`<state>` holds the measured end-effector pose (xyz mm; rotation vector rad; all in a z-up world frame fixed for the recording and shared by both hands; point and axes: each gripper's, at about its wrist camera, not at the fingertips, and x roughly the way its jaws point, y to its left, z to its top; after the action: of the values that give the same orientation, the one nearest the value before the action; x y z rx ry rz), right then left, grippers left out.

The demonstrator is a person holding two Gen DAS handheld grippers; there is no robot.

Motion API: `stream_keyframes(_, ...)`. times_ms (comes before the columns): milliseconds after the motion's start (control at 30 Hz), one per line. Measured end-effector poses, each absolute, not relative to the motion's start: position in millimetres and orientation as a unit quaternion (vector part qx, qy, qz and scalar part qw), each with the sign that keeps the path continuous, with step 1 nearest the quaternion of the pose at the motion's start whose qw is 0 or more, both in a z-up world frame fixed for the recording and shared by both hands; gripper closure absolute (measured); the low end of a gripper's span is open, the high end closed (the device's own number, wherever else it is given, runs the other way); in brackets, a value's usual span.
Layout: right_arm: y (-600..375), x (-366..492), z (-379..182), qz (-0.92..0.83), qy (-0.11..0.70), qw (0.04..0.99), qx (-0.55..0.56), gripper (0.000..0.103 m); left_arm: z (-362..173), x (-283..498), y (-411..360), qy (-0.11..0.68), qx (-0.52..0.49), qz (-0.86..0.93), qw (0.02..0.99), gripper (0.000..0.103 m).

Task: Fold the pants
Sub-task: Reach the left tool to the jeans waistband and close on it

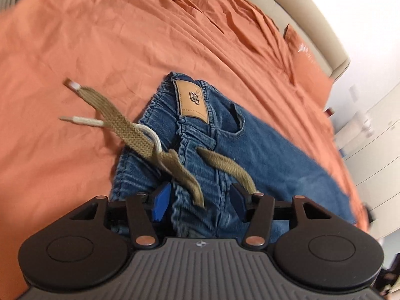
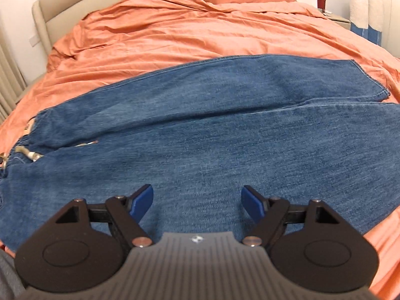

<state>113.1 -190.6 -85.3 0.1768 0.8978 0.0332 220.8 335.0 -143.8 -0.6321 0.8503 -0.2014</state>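
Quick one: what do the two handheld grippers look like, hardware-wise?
Both look identical. The left gripper and right gripper each have blue finger pads on black linkage arms with silver pivot pins. Round black housings sit on either side of a grey ribbed centre plate that carries a small cross-shaped emblem. No cables or sleeves are visible.

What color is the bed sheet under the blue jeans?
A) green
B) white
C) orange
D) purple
C: the jeans lie spread out on an orange sheet, and the same orange sheet shows all around the waistband in the left wrist view.
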Motion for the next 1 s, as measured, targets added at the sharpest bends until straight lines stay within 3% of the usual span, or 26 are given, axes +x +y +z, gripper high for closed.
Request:
stream_keyframes(133,-180,126,-91,0.014,0.440,0.895,0.070,0.029,-161,236,332,0.416,-0.314,-0.102,0.847,0.042)
stream_keyframes(233,-176,132,-93,0.011,0.440,0.896,0.058,0.029,-154,237,322,0.412,-0.301,-0.097,0.855,0.051)
stream_keyframes(267,-177,133,-94,0.011,0.441,0.896,0.056,0.029,-148,236,316,0.410,-0.286,-0.087,0.862,0.076)
stream_keyframes(300,-177,133,-94,0.010,0.441,0.896,0.054,0.029,-140,232,311,0.406,-0.268,-0.078,0.870,0.092)
stream_keyframes(533,-194,125,-90,-0.020,0.435,0.900,0.031,0.029,-73,195,282,0.358,-0.144,0.020,0.922,0.095)
stream_keyframes(767,-237,113,-89,-0.063,0.449,0.891,0.004,0.031,-137,224,282,0.439,-0.104,0.061,0.890,0.094)
stream_keyframes(1000,-295,94,-78,-0.091,0.443,0.892,0.004,0.031,-112,225,276,0.459,-0.055,0.070,0.884,0.072)
